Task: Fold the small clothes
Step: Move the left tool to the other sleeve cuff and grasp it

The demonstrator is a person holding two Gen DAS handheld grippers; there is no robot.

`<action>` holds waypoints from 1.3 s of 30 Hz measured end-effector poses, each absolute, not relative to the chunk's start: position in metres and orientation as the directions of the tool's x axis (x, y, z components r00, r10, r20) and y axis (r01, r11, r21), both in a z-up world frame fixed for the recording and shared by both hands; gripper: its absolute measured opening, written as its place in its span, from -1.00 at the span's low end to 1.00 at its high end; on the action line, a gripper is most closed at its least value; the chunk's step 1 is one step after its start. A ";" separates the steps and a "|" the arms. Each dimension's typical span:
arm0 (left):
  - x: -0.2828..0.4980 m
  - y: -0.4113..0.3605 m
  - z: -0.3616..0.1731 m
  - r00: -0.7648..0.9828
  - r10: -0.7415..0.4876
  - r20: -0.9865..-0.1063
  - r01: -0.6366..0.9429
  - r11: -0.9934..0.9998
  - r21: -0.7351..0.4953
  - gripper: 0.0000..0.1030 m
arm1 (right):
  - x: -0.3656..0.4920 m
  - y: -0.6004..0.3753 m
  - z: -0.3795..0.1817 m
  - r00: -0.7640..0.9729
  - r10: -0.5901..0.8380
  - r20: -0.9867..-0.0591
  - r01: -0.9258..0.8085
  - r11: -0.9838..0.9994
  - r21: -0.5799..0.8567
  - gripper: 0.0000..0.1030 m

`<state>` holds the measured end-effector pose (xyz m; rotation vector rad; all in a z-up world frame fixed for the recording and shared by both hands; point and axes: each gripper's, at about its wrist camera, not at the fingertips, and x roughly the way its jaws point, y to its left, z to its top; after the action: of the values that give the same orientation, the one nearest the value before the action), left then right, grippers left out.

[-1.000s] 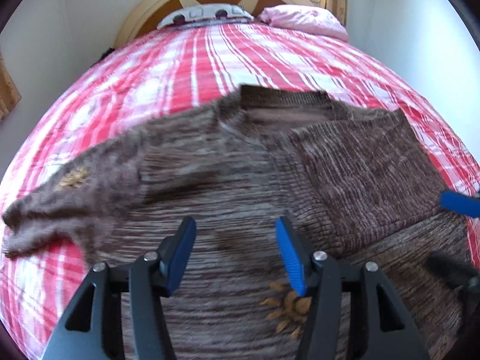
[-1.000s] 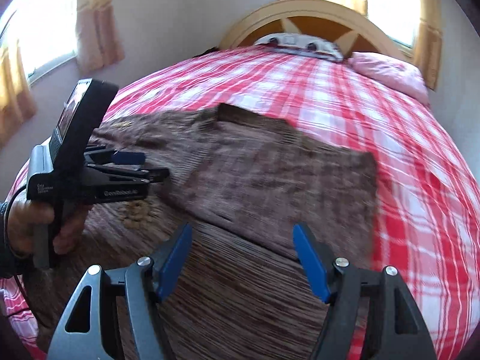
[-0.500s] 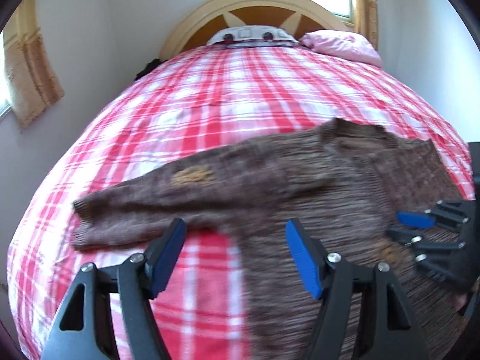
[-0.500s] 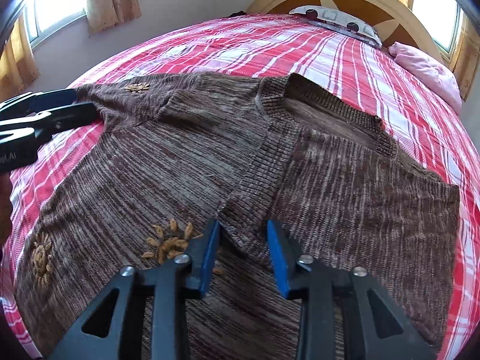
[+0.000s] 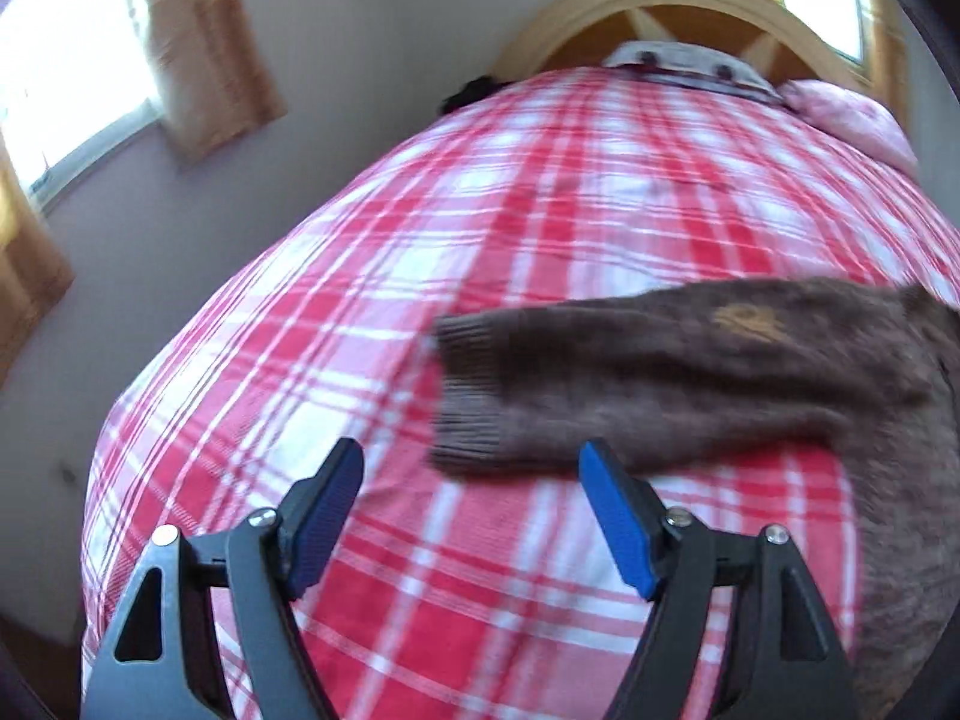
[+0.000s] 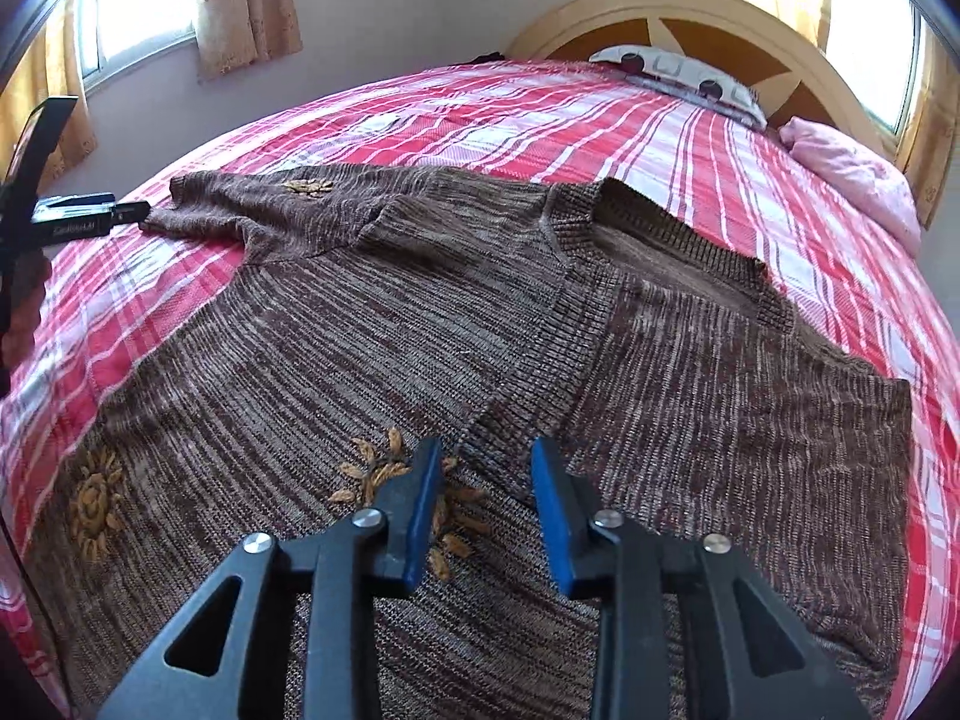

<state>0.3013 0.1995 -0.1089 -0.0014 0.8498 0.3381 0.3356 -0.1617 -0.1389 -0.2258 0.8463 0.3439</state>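
Note:
A brown knitted cardigan (image 6: pixel 372 330) with orange flower patches lies flat on the bed. Its right side is folded over the body. Its left sleeve (image 5: pixel 660 378) stretches out to the left, cuff (image 5: pixel 468 390) flat on the cover. My left gripper (image 5: pixel 471 519) is open and empty, just in front of that cuff. It also shows in the right wrist view (image 6: pixel 129 210) at the cuff end. My right gripper (image 6: pixel 483 504) is open with a narrow gap, low over the cardigan's front band (image 6: pixel 540 348), holding nothing.
The red and white checked bed cover (image 5: pixel 480 240) fills both views. A patterned pillow (image 6: pixel 690 75) and a pink pillow (image 6: pixel 852 171) lie by the wooden headboard (image 6: pixel 708 18). Curtained windows (image 6: pixel 144 6) and the wall are on the left.
My left gripper has swung left, from over the cardigan's body to the cuff of the left sleeve. My right gripper has moved in over the front band and narrowed its opening.

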 end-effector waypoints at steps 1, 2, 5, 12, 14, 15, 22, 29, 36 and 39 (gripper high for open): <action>0.304 0.211 -0.112 0.607 0.262 -0.750 -0.314 0.946 0.076 0.50 | 0.336 -0.160 -0.140 0.619 0.192 -0.762 -0.378 0.923 -0.075 -0.13; 0.304 0.215 -0.115 0.604 0.244 -0.758 -0.322 0.945 0.048 0.50 | 0.334 -0.158 -0.141 0.623 0.183 -0.761 -0.378 0.922 -0.088 -0.11; 0.310 0.224 -0.127 0.588 0.210 -0.781 -0.348 0.938 -0.009 0.50 | 0.334 -0.160 -0.144 0.628 0.185 -0.756 -0.359 0.931 -0.071 -0.09; 0.327 0.227 -0.142 0.567 0.177 -0.804 -0.386 0.920 -0.069 0.48 | 0.334 -0.157 -0.145 0.638 0.165 -0.752 -0.354 0.930 -0.097 -0.06; 0.328 0.226 -0.141 0.567 0.176 -0.805 -0.384 0.921 -0.069 0.48 | 0.334 -0.158 -0.145 0.639 0.166 -0.751 -0.354 0.930 -0.095 -0.05; 0.329 0.226 -0.141 0.566 0.172 -0.807 -0.382 0.921 -0.072 0.48 | 0.334 -0.159 -0.145 0.638 0.169 -0.751 -0.353 0.931 -0.091 -0.05; 0.311 0.237 -0.131 0.648 0.017 -0.761 -0.395 0.862 -0.317 0.58 | 0.333 -0.156 -0.146 0.647 0.154 -0.747 -0.350 0.930 -0.111 -0.04; 0.325 0.234 -0.137 0.598 0.045 -0.800 -0.435 0.857 -0.277 0.59 | 0.330 -0.153 -0.146 0.657 0.137 -0.742 -0.348 0.927 -0.138 -0.04; 0.318 0.230 -0.135 0.589 0.012 -0.808 -0.458 0.829 -0.321 0.43 | 0.328 -0.152 -0.146 0.662 0.126 -0.739 -0.347 0.925 -0.153 -0.04; 0.327 0.228 -0.137 0.573 0.044 -0.818 -0.465 0.840 -0.280 -0.01 | 0.328 -0.152 -0.146 0.660 0.130 -0.740 -0.348 0.926 -0.148 -0.04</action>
<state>0.3272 0.2278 -0.1367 -0.5063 0.9202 0.3136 0.3285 -0.1520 -0.1456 -0.2892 0.8079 0.2743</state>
